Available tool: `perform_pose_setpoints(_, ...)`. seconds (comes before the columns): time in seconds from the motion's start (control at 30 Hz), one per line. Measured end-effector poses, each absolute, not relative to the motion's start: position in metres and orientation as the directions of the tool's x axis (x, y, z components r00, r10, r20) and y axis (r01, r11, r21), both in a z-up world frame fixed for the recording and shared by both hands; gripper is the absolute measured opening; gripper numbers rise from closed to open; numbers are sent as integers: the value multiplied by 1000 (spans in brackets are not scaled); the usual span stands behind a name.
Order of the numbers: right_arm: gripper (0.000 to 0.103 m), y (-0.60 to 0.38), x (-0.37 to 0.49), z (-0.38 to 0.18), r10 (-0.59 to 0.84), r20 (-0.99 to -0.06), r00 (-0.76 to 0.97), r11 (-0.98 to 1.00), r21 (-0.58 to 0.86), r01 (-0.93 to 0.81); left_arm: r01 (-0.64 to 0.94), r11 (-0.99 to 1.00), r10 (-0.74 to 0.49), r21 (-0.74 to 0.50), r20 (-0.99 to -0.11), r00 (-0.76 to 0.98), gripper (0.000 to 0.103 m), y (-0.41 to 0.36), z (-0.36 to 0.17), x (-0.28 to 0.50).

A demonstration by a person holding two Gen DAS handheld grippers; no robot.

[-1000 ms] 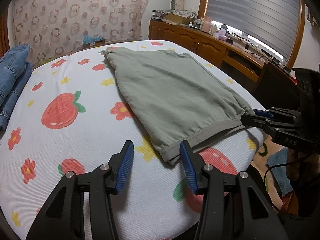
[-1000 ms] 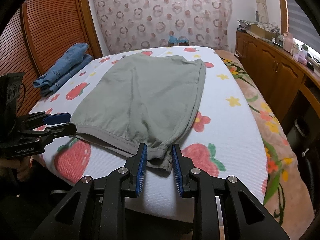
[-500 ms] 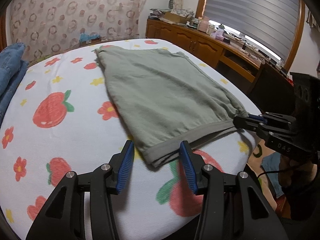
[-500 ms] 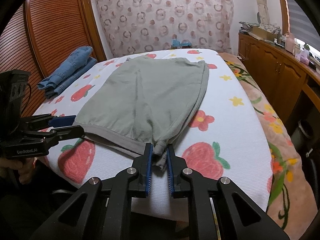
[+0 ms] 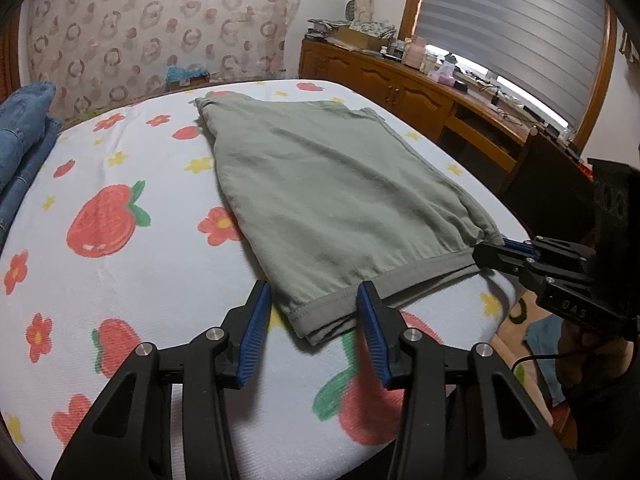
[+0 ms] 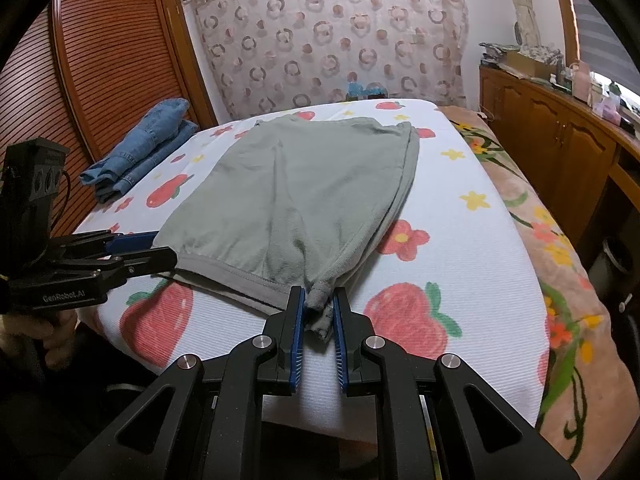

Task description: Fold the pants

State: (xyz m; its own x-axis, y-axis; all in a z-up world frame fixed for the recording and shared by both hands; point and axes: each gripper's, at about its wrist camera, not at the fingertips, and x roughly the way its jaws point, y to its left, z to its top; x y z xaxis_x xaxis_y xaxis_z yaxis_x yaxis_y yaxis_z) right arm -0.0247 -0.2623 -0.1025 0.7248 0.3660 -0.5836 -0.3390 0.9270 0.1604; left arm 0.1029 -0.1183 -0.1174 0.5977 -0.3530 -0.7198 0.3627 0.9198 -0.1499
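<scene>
Your left gripper (image 5: 314, 312) stands wide open at the bottom centre of its frame, its blue pads either side of the near-left hem corner of the green pants (image 5: 332, 196) without pinching it. To do this step well, push forward until the banded hem sits deep between the pads, catch every layer at that corner, then close; a shallow bite would likely slip once you lift.

Your right gripper (image 6: 318, 312), low and central in its frame, is narrowed almost fully on the opposite hem corner, and the bunched cloth fills the gap between its pads, so it appears to have that corner in hand. Match its height before raising both.

The pants lie flat, already doubled, across the middle of the strawberry-print bed sheet (image 5: 120, 280), hem toward you and waist toward the upper centre. Folded jeans (image 6: 140, 148) rest at mid-left of the right frame, well apart.
</scene>
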Motion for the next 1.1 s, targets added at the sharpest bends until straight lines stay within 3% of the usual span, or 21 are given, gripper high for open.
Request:
perform_pose_setpoints(0.2, 13, -258, -25, -102, 350, -587, 730, 932, 139, -335, 371, 917, -357, -147, -716, 599, 45, -116, -118, 104)
perform_pose_setpoints(0.5, 9, -262, -20, -100, 406, -571, 713, 912, 201, -358, 399, 896, -411, -194, -701, 582, 10, -113, -112, 103)
perform_pose_setpoints(0.73, 9, -261, -19, -69, 426, -510, 747, 903, 179, -392, 417, 885, -450, -208, -612, 650, 9, -105, -71, 94)
perform_pose_setpoints(1.1, 8, -244, -30, 35, 479, -329, 814, 872, 76, -483, 432, 892, -445, -133, -422, 790, 8, -74, 37, 72)
